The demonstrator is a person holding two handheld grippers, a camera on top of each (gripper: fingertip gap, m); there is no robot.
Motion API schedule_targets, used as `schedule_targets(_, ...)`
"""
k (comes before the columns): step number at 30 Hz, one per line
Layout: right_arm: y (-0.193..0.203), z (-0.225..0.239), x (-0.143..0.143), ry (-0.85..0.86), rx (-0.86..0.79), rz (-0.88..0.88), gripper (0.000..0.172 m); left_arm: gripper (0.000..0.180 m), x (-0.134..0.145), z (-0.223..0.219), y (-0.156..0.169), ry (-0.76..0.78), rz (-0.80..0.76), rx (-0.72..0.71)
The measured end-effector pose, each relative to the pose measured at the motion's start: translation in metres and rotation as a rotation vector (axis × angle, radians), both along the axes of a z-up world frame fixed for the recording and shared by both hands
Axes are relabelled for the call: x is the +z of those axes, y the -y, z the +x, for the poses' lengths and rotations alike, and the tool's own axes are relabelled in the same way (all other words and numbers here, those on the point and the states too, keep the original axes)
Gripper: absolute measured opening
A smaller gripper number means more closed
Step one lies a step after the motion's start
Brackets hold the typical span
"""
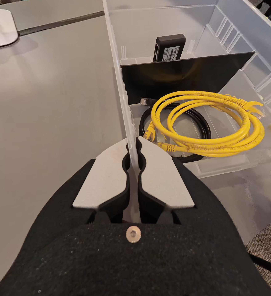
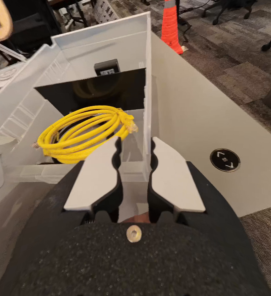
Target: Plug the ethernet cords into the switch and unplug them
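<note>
Evidently nothing is plugged in yet: the coiled yellow ethernet cords [image 1: 211, 126] lie at mid-right in the clear plastic bin [image 1: 114, 52], the black switch [image 1: 170, 48] behind its divider, the left gripper [image 1: 132, 141] clenched on the bin's wall, the right gripper's [image 2: 135, 141] jaws released.

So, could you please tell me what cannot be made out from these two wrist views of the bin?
- Switch: lower part hidden behind the black divider in both views; its ports are too small to count.
- Black cord: mostly covered by the yellow cords in both views.
- Right gripper: blurred in the right wrist view; whether its open fingers touch the bin wall is unclear.
</note>
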State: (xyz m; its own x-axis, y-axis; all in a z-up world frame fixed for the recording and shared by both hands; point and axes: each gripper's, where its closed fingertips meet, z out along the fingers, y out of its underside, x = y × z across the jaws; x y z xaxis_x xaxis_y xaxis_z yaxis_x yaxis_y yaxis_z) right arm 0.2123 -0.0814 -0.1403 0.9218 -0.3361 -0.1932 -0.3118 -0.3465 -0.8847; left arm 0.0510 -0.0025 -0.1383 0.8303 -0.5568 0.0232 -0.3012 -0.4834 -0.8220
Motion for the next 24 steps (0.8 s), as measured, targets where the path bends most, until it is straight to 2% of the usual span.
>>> schedule_targets(1, 0.003, 0.004, -0.001, 0.017, -0.03, -0.02, 0.015, 0.004, 0.0, -0.003, 0.001, -0.001, -0.001, 0.007)
schedule_targets(2, 0.004, 0.005, -0.001, 0.018, -0.033, -0.038, 0.005, 0.004, 0.001, -0.006, 0.001, 0.003, -0.002, 0.012)
schedule_targets(3, 0.005, 0.003, 0.0, 0.021, -0.024, -0.05, 0.003, 0.004, 0.003, -0.01, 0.002, 0.01, 0.0, 0.012)
schedule_targets(7, 0.0, -0.017, 0.002, 0.056, 0.001, -0.043, 0.002, 0.004, 0.018, -0.034, 0.0, -0.011, 0.062, 0.033)
schedule_targets(11, -0.015, -0.062, 0.019, 0.127, 0.061, 0.015, 0.002, 0.004, 0.033, -0.083, -0.012, 0.032, 0.088, 0.098)
schedule_targets(16, -0.051, -0.138, 0.026, 0.113, 0.163, 0.048, 0.002, 0.004, 0.044, -0.167, -0.028, 0.004, 0.127, 0.195)
schedule_targets(24, -0.109, -0.266, 0.03, 0.125, 0.281, 0.065, 0.002, 0.003, 0.035, -0.3, -0.057, 0.047, 0.115, 0.377)
